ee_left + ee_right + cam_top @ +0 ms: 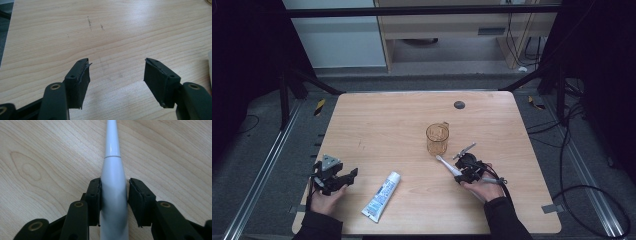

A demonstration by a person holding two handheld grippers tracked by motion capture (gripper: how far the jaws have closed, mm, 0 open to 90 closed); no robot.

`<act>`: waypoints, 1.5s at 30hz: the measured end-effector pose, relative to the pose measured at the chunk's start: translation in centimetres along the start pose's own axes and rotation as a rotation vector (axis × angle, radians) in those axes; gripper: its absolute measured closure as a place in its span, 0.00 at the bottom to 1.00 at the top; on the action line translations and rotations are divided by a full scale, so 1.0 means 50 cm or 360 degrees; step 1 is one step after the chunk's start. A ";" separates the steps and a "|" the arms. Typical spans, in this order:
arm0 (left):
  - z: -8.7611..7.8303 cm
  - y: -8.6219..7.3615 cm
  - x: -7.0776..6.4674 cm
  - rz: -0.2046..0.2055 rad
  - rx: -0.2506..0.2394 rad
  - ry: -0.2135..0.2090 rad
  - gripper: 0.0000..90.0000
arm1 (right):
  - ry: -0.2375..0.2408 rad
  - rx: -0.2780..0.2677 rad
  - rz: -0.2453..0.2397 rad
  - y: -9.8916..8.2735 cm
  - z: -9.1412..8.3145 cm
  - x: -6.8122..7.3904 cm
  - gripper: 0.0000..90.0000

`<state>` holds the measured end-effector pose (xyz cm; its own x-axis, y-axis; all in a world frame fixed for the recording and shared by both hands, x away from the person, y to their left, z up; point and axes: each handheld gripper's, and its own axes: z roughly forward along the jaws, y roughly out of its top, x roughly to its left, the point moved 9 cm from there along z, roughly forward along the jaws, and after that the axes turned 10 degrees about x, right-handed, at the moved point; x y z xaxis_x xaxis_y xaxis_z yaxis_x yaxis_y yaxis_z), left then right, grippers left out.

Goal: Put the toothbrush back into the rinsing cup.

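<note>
1. The right tool point(114, 195) straddles a white toothbrush point(113, 182) lying flat on the counter point(377, 125). The left jaw sits against the handle; a thin gap shows at the right jaw, so the handle is between the jaws rather than firmly pinched.
2. From above, the right tool point(460, 172) sits just below and right of the amber cup point(437, 138), and the toothbrush point(447, 165) points its head up toward the cup's base, near it but not touching.
3. The cup stands upright, about mid-counter, a little right of centre.
4. A toothpaste tube point(382, 196) lies flat, well to the lower left of the cup, cap end angled toward it.
5. The left tool point(343, 180) is far to the lower left of the cup, beyond the tube, near the counter's front left edge. Its jaws are spread wide with bare wood between them point(116, 72).
6. A hand point(484, 189) grips the right tool from behind, dark sleeve at the counter's front edge.
</note>
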<state>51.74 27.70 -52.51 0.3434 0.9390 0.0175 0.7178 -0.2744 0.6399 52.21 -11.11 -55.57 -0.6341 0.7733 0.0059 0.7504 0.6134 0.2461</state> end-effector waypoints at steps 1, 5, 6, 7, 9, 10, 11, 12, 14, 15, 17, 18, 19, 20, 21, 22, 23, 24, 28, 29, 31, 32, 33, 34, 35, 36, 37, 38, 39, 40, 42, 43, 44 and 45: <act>0.000 0.000 0.000 0.0000 0.0002 0.0000 0.41 | 0.0001 0.0001 0.0001 0.000 0.000 0.000 0.70; 0.000 0.000 0.000 -0.0001 0.0002 -0.0001 0.41 | 0.0001 0.0002 0.0001 0.000 0.000 0.001 0.73; 0.001 0.000 0.000 -0.0001 0.0002 -0.0001 0.41 | 0.0000 0.0004 0.0003 0.000 0.000 0.001 0.73; 0.001 0.000 0.000 -0.0001 0.0002 -0.0001 0.41 | -0.0004 0.0006 0.0006 0.001 -0.001 0.001 0.74; 0.001 0.000 0.000 -0.0002 0.0002 -0.0001 0.41 | -0.0006 0.0007 0.0002 0.001 -0.001 0.000 0.74; 0.001 0.000 0.000 -0.0004 0.0002 -0.0002 0.41 | -0.0001 0.0009 0.0005 0.001 -0.001 0.000 0.74; 0.001 0.000 0.000 -0.0005 0.0002 -0.0002 0.41 | 0.0008 0.0017 0.0019 0.000 -0.002 0.001 0.74; 0.001 0.000 0.000 -0.0005 0.0002 -0.0002 0.41 | 0.0010 0.0017 0.0018 -0.001 -0.002 0.000 0.74; 0.001 0.000 0.001 -0.0006 0.0002 -0.0002 0.41 | 0.0020 0.0024 0.0022 -0.003 -0.003 0.001 0.74; 0.001 0.000 0.001 -0.0007 0.0001 -0.0003 0.41 | 0.0023 0.0027 0.0018 -0.004 -0.004 0.000 0.74; 0.000 0.000 0.000 -0.0007 0.0001 -0.0003 0.41 | 0.0032 0.0025 0.0018 -0.007 -0.007 0.001 0.74; 0.001 0.000 0.000 -0.0006 0.0002 -0.0003 0.41 | 0.0049 0.0018 0.0015 -0.007 -0.011 0.004 0.74; 0.001 0.000 0.000 -0.0005 0.0002 -0.0003 0.41 | 0.0055 0.0008 0.0018 -0.007 -0.013 0.006 0.75; 0.001 0.000 0.000 -0.0005 0.0002 -0.0004 0.41 | 0.0072 0.0000 0.0025 -0.007 -0.017 0.009 0.75; 0.001 0.000 0.000 -0.0004 0.0002 -0.0003 0.41 | 0.0073 -0.0011 0.0003 -0.006 -0.020 0.009 0.75; 0.001 0.000 0.000 -0.0005 0.0002 -0.0003 0.41 | 0.0076 -0.0014 0.0000 -0.007 -0.024 0.011 0.75; 0.001 0.000 0.000 -0.0006 0.0002 -0.0003 0.41 | 0.0077 -0.0028 -0.0003 -0.006 -0.029 0.013 0.75; 0.001 0.000 0.000 -0.0007 0.0002 -0.0004 0.41 | 0.0078 -0.0037 -0.0003 -0.005 -0.032 0.013 0.75; 0.001 0.000 0.000 -0.0008 0.0001 -0.0003 0.41 | 0.0092 -0.0112 -0.0012 -0.001 -0.053 0.015 0.75; 0.000 0.000 0.000 -0.0008 0.0001 -0.0004 0.41 | 0.0098 -0.0134 -0.0006 0.000 -0.059 0.016 0.75; 0.001 0.000 0.000 -0.0008 0.0001 -0.0004 0.41 | 0.0100 -0.0169 0.0007 0.002 -0.068 0.016 0.75; 0.000 0.000 0.000 -0.0007 0.0000 -0.0005 0.41 | 0.0101 -0.0190 -0.0006 0.003 -0.071 0.014 0.75; 0.001 0.000 0.000 -0.0008 0.0001 -0.0005 0.41 | 0.0099 -0.0213 0.0006 0.004 -0.076 0.014 0.75; 0.001 0.000 0.000 -0.0007 0.0001 -0.0005 0.41 | 0.0100 -0.0232 0.0014 0.004 -0.081 0.013 0.75; 0.001 0.000 0.000 -0.0007 0.0001 -0.0005 0.41 | 0.0101 -0.0259 0.0013 0.006 -0.085 0.011 0.75; 0.000 0.000 0.000 -0.0007 0.0000 -0.0005 0.41 | 0.0110 -0.0276 0.0028 0.006 -0.090 0.011 0.75; 0.000 0.000 0.000 -0.0008 0.0000 -0.0005 0.41 | 0.0106 -0.0307 0.0027 0.007 -0.094 0.008 0.75; 0.000 0.000 0.000 -0.0008 0.0000 -0.0005 0.41 | 0.0107 -0.0334 0.0037 0.009 -0.099 0.007 0.75; 0.000 0.000 0.000 -0.0008 -0.0001 -0.0005 0.41 | 0.0112 -0.0360 0.0053 0.010 -0.105 0.005 0.75; 0.000 0.000 -0.001 -0.0007 0.0000 -0.0004 0.41 | 0.0110 -0.0390 0.0069 0.012 -0.110 0.002 0.75; 0.000 0.001 -0.001 -0.0008 -0.0001 -0.0005 0.41 | 0.0109 -0.0457 0.0075 0.015 -0.121 -0.003 0.75; 0.000 0.000 -0.001 -0.0008 0.0000 -0.0004 0.41 | 0.0113 -0.0485 0.0096 0.017 -0.127 -0.004 0.75; 0.000 0.001 -0.001 -0.0008 -0.0001 -0.0004 0.41 | 0.0116 -0.0517 0.0105 0.018 -0.133 -0.006 0.75; 0.001 0.000 -0.001 -0.0008 0.0000 -0.0004 0.41 | 0.0117 -0.0549 0.0116 0.020 -0.139 -0.008 0.75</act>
<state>51.77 27.66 -52.52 0.3415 0.9398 0.0122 0.7193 -0.2697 0.6402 51.92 -11.93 -48.59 -0.6024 0.7916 0.1022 0.6950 0.4572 0.5550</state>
